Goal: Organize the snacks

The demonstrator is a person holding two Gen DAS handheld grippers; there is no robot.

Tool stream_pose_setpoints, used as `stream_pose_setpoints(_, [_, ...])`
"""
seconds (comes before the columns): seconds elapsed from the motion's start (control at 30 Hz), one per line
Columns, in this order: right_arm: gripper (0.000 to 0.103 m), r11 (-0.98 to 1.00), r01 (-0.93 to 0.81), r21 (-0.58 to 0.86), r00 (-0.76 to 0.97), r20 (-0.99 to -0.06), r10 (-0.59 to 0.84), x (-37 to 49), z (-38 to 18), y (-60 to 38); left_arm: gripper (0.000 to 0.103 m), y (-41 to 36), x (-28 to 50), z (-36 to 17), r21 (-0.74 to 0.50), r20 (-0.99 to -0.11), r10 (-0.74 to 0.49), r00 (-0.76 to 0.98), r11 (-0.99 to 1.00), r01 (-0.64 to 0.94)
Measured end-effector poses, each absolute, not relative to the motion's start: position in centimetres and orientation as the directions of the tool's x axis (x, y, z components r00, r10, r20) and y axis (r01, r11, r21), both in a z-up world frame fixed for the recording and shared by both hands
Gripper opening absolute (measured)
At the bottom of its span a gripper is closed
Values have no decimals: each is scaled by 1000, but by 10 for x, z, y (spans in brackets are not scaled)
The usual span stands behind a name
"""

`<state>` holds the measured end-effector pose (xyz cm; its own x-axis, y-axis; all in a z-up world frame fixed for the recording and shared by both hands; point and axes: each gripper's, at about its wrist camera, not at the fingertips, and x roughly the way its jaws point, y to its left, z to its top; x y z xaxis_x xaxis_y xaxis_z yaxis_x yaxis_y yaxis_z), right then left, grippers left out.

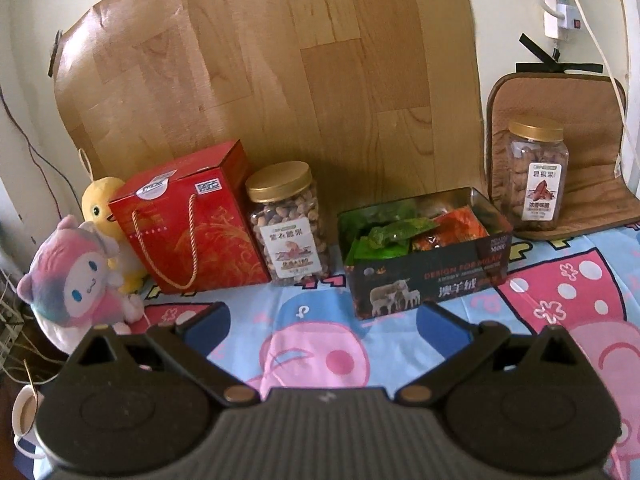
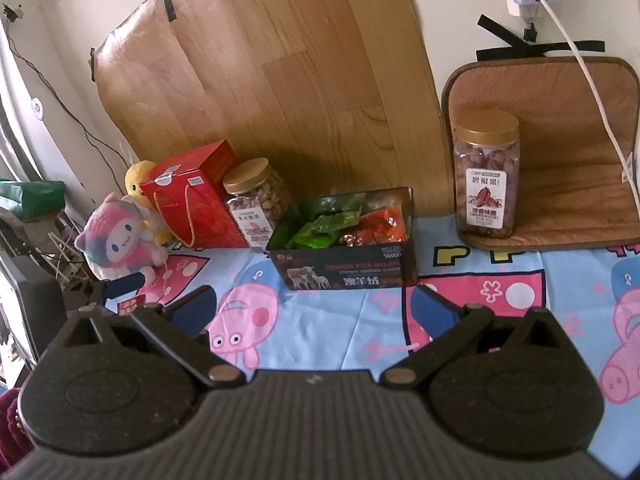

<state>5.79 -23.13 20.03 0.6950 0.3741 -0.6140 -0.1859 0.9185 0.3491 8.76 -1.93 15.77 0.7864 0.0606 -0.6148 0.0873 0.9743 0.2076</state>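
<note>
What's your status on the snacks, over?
Left gripper and right gripper open, empty, short of the tin. Snack packets loose in open tin; one nut jar beside red box, other jar on mat. Path clear.

On the dark tin box (image 2: 344,268) you can read "DESIGN FOR MILAN", "澳羊绒" and "36000". The right-hand nut jar (image 2: 485,184) reads "CNP" and "碧根果". The left jar's (image 1: 289,224) label is too blurred for you to read.
</note>
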Motion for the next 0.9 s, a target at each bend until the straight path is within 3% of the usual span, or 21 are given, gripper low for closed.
stream_pose_setpoints(0.9, [103, 897, -171, 407, 637, -649, 416, 110, 165, -236, 103, -41, 144, 125, 218, -687, 55, 725, 967, 132])
